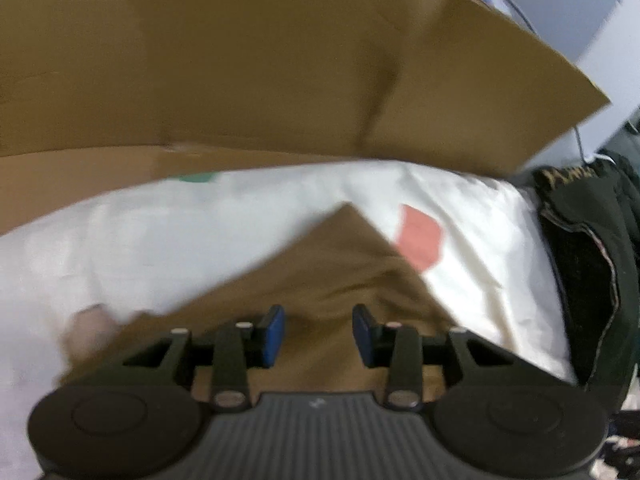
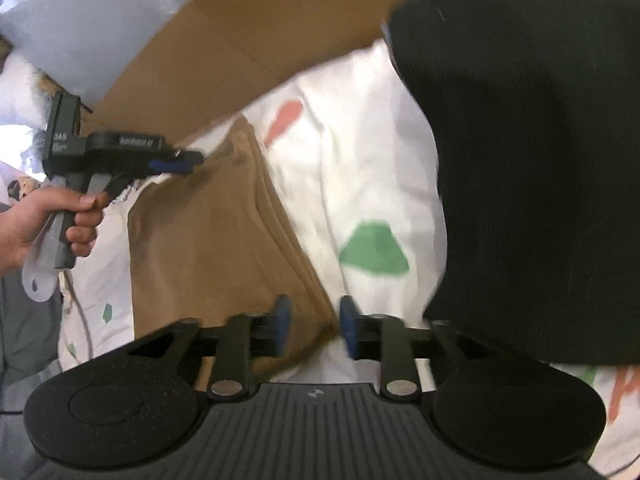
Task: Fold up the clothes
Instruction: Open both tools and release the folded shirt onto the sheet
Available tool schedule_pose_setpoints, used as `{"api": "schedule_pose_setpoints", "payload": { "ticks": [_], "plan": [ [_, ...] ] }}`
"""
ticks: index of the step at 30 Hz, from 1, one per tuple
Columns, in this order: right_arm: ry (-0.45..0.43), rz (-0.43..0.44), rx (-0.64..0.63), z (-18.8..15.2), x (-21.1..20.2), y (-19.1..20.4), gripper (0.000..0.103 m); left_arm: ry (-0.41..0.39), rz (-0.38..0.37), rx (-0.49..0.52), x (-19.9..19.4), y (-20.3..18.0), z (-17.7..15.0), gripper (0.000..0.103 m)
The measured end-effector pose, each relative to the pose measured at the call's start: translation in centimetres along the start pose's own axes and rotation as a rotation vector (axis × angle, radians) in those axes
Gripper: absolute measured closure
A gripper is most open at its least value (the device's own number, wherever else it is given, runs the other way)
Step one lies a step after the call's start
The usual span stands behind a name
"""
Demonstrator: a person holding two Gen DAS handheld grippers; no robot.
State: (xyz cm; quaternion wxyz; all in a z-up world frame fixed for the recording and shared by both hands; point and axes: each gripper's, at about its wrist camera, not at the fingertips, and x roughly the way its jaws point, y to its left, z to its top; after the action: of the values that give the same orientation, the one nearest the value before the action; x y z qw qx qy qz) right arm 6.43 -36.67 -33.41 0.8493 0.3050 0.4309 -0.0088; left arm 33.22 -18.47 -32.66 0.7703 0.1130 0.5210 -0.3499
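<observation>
White bed sheet (image 2: 360,152) with scattered red and green patches covers the work surface; both views are motion-blurred. One large brown cardboard box (image 1: 248,64) stands at the far edge of the sheet, its flap hanging over the cloth; its inside is not visible, so contents can't be told.

One tan-brown folded garment (image 2: 208,232) lies flat on the sheet, roughly centre-left in the right wrist view, with a folded corner pointing far in the left wrist view (image 1: 320,264). One black knit garment (image 2: 528,152) fills the right side of the right wrist view, close to the camera and blocking the sheet behind it. One dark bundled cloth with a gold-lettered band (image 1: 584,240) sits at the right edge of the sheet in the left wrist view; whether it is the same black piece is unclear.

Two grippers. Left gripper (image 1: 319,334) hangs over the tan garment, blue pads (image 1: 273,330) apart with cloth visible between them, nothing clamped. Seen from the right wrist camera, the left gripper (image 2: 180,166) has its tips at the garment's far-left corner, with a hand (image 2: 52,224) on its grip. Right gripper (image 2: 314,326) has pads spread, sitting over the garment's near-right edge, gripping nothing. White cable (image 2: 82,312) trails on the sheet at near left.
</observation>
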Motion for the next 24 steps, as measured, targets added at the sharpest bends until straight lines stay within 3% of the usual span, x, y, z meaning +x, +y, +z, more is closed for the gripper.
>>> {"api": "schedule_pose_setpoints", "payload": {
  "ticks": [6, 11, 19, 21, 24],
  "plan": [
    [-0.003, 0.002, -0.095, 1.7, 2.3, 2.3, 0.069, -0.028, 0.100, -0.092, -2.6, 5.8, -1.3, 0.062],
    [0.013, -0.008, -0.177, 2.6, 4.6, 4.1, 0.069, -0.038, 0.166, -0.105, -4.2, 9.4, -2.3, 0.052],
    [0.036, -0.078, -0.248, 3.6, 7.1, 4.7, 0.069, 0.006, 0.154, -0.185, -3.2, 12.3, -4.2, 0.040],
    [0.045, -0.098, -0.234, 3.6, 7.3, 4.2, 0.069, 0.003, 0.139, -0.204, -2.9, 12.7, -4.4, 0.042],
    [0.054, -0.117, -0.214, 3.7, 7.7, 3.4, 0.070, -0.001, 0.115, -0.231, -2.5, 13.3, -4.8, 0.061]
  ]
}}
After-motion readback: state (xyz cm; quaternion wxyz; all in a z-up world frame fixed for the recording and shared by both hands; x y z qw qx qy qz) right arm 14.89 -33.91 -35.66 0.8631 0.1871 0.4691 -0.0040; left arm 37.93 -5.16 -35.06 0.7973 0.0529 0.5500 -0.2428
